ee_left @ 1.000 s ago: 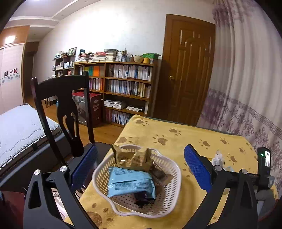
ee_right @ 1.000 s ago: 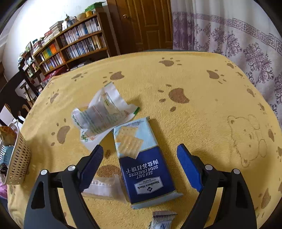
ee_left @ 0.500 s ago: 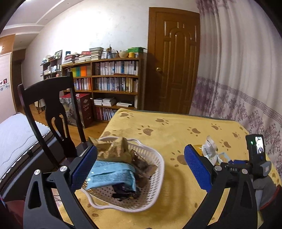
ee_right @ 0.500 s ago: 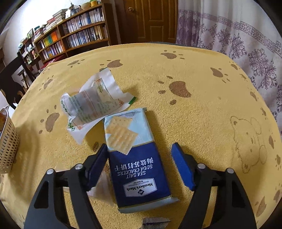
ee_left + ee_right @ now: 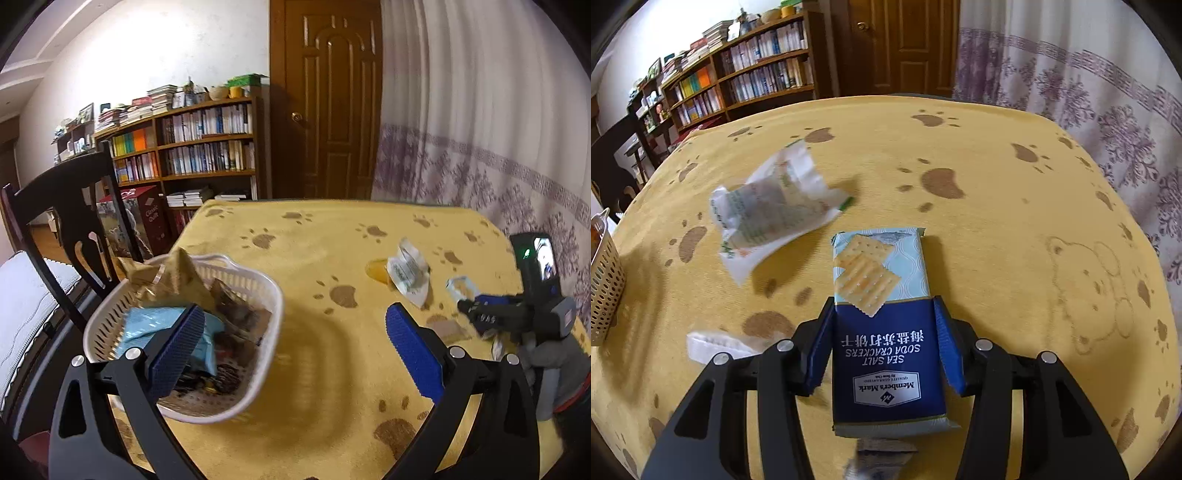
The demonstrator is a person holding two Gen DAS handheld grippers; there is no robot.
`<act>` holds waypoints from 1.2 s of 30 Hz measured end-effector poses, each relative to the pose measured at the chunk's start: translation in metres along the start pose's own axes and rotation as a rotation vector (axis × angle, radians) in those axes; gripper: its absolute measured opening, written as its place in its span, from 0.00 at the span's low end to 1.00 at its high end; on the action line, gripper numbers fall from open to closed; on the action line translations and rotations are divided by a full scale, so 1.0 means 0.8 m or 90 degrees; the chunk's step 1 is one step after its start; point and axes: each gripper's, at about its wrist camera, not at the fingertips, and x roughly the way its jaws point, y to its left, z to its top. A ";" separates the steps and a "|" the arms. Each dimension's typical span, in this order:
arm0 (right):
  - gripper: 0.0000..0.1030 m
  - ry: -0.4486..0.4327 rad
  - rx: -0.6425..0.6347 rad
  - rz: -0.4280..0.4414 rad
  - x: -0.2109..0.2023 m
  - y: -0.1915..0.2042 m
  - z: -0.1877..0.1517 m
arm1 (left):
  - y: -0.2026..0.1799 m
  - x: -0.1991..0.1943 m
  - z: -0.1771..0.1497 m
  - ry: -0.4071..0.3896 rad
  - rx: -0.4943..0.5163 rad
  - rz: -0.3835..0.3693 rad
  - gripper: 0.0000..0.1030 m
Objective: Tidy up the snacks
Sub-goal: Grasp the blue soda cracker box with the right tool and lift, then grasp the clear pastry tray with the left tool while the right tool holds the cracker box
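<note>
Pinching soda cracker pack (image 5: pixel 886 354) at its long edges, right gripper (image 5: pixel 884 345) | brittle contents; you squeeze lightly | left gripper (image 5: pixel 295 347) spread, empty.

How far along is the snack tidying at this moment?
Partly done. The white basket already holds several packets, among them a light blue one. The right gripper is shut on the cracker pack, which lies on the yellow cloth. The left gripper is open and empty. A white wrapper and small packets remain loose.
</note>
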 end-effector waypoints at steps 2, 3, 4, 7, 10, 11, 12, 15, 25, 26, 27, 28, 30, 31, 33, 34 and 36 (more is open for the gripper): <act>0.49 -0.002 0.015 -0.002 -0.002 -0.014 -0.002 | -0.011 0.007 -0.004 0.010 0.012 -0.003 0.97; 0.49 -0.003 0.028 -0.002 -0.004 -0.024 -0.003 | -0.016 0.009 -0.006 0.014 0.017 -0.005 0.97; 0.49 -0.003 0.039 -0.001 -0.005 -0.033 -0.004 | -0.021 0.012 -0.008 0.019 0.022 -0.008 0.97; 0.49 -0.005 0.071 -0.003 -0.007 -0.059 -0.006 | -0.034 0.021 -0.013 0.033 0.030 -0.021 0.97; 0.49 -0.009 0.094 0.003 -0.011 -0.079 -0.011 | -0.048 0.032 -0.018 0.048 0.035 -0.032 0.97; 0.49 -0.011 0.100 0.005 -0.012 -0.084 -0.012 | -0.052 0.035 -0.020 0.053 0.037 -0.035 0.97; 0.49 -0.014 0.107 0.007 -0.015 -0.090 -0.014 | -0.058 0.039 -0.021 0.060 0.039 -0.039 0.97; 0.49 -0.021 0.115 0.005 -0.019 -0.101 -0.020 | -0.073 0.051 -0.023 0.075 0.044 -0.045 0.97; 0.49 -0.050 0.089 -0.001 -0.024 -0.107 -0.039 | -0.140 0.096 -0.027 0.121 0.054 -0.080 0.97; 0.49 -0.051 0.089 0.002 -0.025 -0.107 -0.040 | -0.146 0.100 -0.026 0.126 0.053 -0.083 0.97; 0.49 -0.053 0.092 0.009 -0.025 -0.108 -0.040 | -0.154 0.108 -0.026 0.133 0.050 -0.083 0.97; 0.49 -0.054 0.096 0.013 -0.025 -0.110 -0.041 | -0.159 0.112 -0.025 0.137 0.047 -0.083 0.97; 0.49 -0.056 0.099 0.019 -0.027 -0.112 -0.043 | -0.171 0.126 -0.024 0.149 0.037 -0.085 0.97; 0.49 -0.057 0.100 0.021 -0.027 -0.111 -0.043 | -0.175 0.129 -0.023 0.153 0.034 -0.085 0.97; 0.49 -0.058 0.102 0.030 -0.028 -0.112 -0.044 | -0.186 0.140 -0.022 0.161 0.028 -0.082 0.97; 0.49 -0.059 0.102 0.035 -0.028 -0.113 -0.045 | -0.190 0.143 -0.023 0.163 0.028 -0.083 0.97; 0.49 -0.060 0.104 0.042 -0.028 -0.114 -0.045 | -0.203 0.150 -0.023 0.168 0.033 -0.083 0.97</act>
